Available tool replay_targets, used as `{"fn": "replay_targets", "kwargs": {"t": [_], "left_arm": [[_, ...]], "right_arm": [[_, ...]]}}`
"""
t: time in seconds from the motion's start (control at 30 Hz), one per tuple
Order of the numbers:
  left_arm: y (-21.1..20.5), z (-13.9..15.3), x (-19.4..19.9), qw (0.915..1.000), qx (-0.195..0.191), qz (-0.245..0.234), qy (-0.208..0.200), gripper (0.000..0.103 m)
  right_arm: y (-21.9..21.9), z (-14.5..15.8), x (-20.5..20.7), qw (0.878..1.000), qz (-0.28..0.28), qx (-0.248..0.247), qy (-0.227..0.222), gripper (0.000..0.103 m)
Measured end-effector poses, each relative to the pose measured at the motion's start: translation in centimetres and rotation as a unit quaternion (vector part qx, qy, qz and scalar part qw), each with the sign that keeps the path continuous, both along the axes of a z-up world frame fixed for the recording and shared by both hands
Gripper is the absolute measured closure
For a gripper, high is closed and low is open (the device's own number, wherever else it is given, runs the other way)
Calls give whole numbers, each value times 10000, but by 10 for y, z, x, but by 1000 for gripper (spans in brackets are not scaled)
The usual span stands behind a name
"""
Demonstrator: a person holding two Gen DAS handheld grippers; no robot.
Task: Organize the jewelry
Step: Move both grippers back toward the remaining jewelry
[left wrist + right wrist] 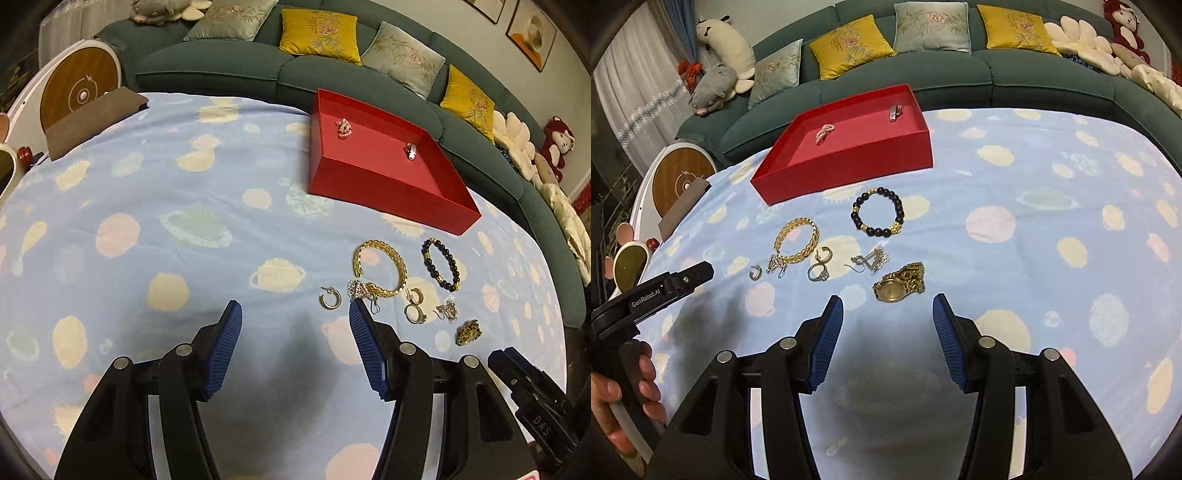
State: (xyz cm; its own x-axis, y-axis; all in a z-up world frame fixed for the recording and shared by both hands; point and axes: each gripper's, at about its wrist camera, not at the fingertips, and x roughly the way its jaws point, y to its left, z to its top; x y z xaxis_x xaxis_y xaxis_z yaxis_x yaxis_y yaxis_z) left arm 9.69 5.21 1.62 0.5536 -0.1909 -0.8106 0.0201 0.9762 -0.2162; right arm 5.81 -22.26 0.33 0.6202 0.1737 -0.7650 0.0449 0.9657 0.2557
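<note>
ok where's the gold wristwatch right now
The gold wristwatch lies on the blue cloth, just ahead of the right gripper, nearest the silver drop earrings.

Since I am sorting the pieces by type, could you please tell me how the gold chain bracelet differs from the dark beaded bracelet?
The gold chain bracelet is woven metal links, all gold; the dark beaded bracelet is round black beads with a few gold ones. The chain bracelet's ring looks open at one end, with a silver earring touching it; the beaded bracelet is a closed loop lying apart. Both lie flat on the blue cloth, outside the red tray.
</note>
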Motion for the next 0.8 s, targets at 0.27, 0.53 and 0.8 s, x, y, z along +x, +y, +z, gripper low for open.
{"fn": "replay_targets", "kwargs": {"t": [0.27,0.53,0.8], "left_arm": [[-5,-5,-3,9996,233,-162,-80,45],[-5,-10,-2,9993,298,-201,22,45],[-7,-11,-1,9995,256,-183,53,45]], "right_arm": [[2,-20,7,9998,-86,83,154,54],[3,-32,20,9997,-193,106,130,55],[7,-34,31,9998,-173,-101,19,64]]}}
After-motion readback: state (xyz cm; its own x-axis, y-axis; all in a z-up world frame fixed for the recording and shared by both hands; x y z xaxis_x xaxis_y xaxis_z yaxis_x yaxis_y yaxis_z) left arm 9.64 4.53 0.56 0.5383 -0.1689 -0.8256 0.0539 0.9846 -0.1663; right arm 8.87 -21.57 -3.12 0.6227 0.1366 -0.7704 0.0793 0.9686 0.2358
